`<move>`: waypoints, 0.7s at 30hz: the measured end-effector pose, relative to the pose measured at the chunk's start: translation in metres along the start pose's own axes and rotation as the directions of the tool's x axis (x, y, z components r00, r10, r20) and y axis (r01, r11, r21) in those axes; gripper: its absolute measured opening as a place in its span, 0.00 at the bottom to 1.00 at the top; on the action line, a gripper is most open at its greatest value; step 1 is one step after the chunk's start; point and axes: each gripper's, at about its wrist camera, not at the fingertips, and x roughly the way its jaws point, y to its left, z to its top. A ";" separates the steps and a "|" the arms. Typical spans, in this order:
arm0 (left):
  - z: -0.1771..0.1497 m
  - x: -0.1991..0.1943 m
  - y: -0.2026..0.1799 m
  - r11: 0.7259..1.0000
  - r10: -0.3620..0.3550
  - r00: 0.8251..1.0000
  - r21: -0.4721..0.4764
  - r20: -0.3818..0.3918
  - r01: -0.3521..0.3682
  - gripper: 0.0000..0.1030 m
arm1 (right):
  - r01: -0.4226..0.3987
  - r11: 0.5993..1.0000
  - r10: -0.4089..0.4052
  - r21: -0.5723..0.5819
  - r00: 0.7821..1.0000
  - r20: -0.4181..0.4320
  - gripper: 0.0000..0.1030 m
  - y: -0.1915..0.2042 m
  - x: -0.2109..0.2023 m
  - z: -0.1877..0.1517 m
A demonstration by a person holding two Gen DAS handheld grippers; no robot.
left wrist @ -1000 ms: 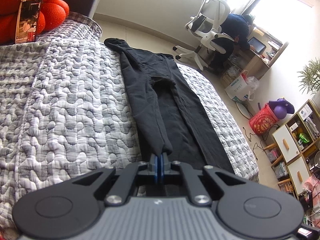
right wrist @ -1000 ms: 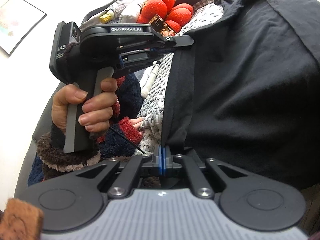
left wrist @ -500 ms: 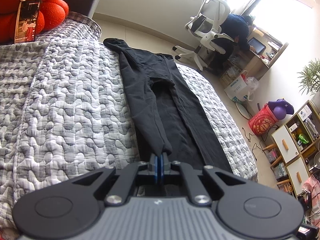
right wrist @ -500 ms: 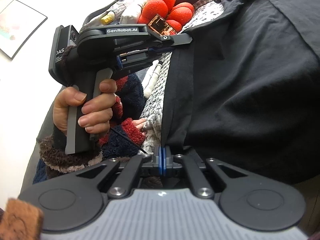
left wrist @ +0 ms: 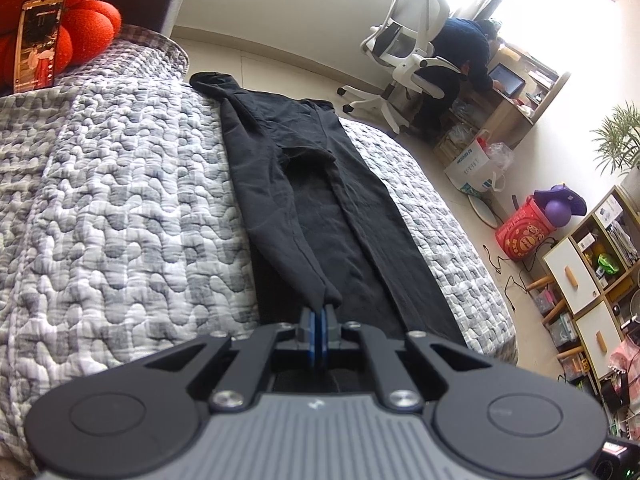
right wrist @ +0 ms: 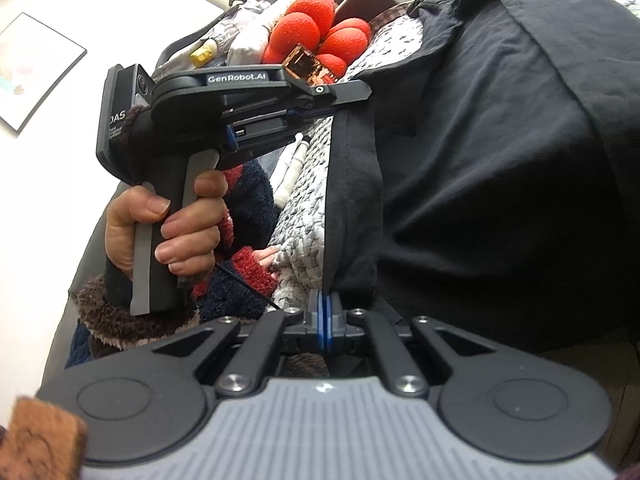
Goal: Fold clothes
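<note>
Black trousers [left wrist: 320,208] lie lengthwise on the grey quilted bed [left wrist: 120,200], stretching away from me. My left gripper [left wrist: 319,316] is shut on the near end of the folded-over left leg and holds it just above the fabric. In the right wrist view my right gripper [right wrist: 325,304] is shut on the near hem of the trousers [right wrist: 500,160], which fill the right side. The left gripper's body [right wrist: 224,108] shows there, held in a hand, its tip at the fabric edge.
A red flower-shaped cushion [left wrist: 72,20] with a phone [left wrist: 38,40] leaning on it sits at the bed's head. Beyond the bed are a white office chair [left wrist: 408,40], a seated person at a desk, a box, a red bag [left wrist: 524,236] and shelving [left wrist: 592,272].
The left gripper has drawn the held trouser leg slightly along the bed; the view has shifted a little. Both grippers stay shut on the fabric.
</note>
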 end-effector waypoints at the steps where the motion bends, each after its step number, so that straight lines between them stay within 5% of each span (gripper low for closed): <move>1: -0.001 0.001 -0.001 1.000 0.001 1.000 0.002 -0.001 -0.001 0.02 | 0.001 1.000 -0.001 0.003 1.000 0.003 0.04 -0.001 -0.001 0.000; 21: -0.001 0.026 -0.022 0.999 -0.052 0.999 0.001 -0.014 0.052 0.02 | 0.040 0.994 -0.049 0.105 0.995 0.084 0.03 -0.035 -0.049 -0.002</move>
